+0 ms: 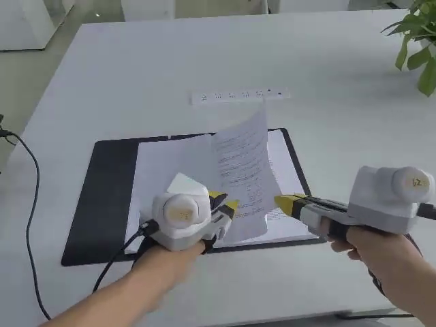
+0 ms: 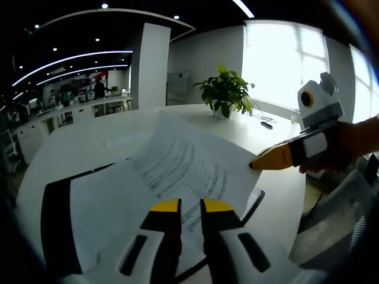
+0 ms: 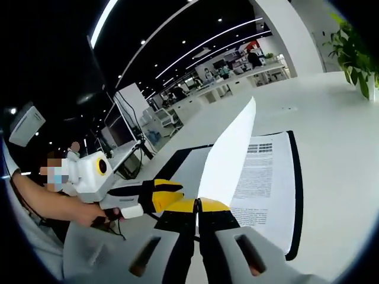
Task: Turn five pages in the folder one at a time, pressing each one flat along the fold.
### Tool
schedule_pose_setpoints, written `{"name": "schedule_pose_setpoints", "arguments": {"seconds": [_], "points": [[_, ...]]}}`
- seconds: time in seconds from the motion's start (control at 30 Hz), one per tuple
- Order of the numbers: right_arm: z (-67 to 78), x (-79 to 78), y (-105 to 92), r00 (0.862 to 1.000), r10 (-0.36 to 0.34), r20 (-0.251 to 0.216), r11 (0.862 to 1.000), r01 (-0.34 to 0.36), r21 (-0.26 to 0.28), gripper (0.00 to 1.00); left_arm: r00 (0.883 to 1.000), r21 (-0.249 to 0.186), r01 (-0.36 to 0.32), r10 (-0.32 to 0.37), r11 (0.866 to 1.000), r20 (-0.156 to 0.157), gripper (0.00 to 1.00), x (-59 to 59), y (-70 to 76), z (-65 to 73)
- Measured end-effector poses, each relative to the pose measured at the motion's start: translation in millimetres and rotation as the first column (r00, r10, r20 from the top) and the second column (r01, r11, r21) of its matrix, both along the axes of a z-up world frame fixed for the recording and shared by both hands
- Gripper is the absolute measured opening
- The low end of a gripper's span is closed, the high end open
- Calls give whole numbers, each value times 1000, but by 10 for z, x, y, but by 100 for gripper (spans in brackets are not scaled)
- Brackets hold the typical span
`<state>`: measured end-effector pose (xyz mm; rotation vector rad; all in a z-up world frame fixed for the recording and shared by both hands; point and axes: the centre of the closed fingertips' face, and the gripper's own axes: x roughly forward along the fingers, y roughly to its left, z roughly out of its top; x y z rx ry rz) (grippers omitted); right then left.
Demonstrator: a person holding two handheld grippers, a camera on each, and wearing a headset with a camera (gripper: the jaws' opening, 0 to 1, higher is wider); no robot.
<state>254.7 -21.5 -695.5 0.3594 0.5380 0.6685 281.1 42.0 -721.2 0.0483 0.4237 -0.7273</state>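
Open black folder lying flat on the white bench. Its dark left cover is at 9 o'clock from the middle of the head view, and its white sheets spread toward the centre. The left gripper sits at 6 o'clock of the folder, over its near edge. Its yellow-tipped jaws are drawn almost together, leaving a narrow slit. In the left gripper view, printed lines show through that slit, but whether the tips touch the paper cannot be told. A single page stands raised over the folder's right half, curling up toward 12 o'clock. It carries lines of dark print that are too small to read. A white power strip lies on the bench at 12 o'clock of the folder, well apart from it, and its markings are illegible. The right gripper comes in from 4 o'clock with its jaws pressed together, pinching the free edge of the raised page. In the right gripper view the sheet rises straight from between the two yellow tips. Beside them, toward 3 o'clock, the next sheet lies flat in the folder, with a dense block of print at its head that cannot be read. The right gripper's white housing bears a small orange mark, too blurred to make out. A green potted plant stands at 2 o'clock, at the bench's far corner.
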Motion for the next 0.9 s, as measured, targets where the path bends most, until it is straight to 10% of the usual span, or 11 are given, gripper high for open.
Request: {"name": "schedule_pose_setpoints", "arguments": {"seconds": [0.4, 0.9], "points": [[228, 8, 881, 990, 135, 45, 989, -137, 47, 0, 992, -27, -114, 115, 993, 50, 11, -92, 880, 314], [-80, 59, 1727, 973, 231, -30, 973, -231, -10, 0, 972, -24, -227, 228, 974, 63, 14, -167, 1763, 455]]}}
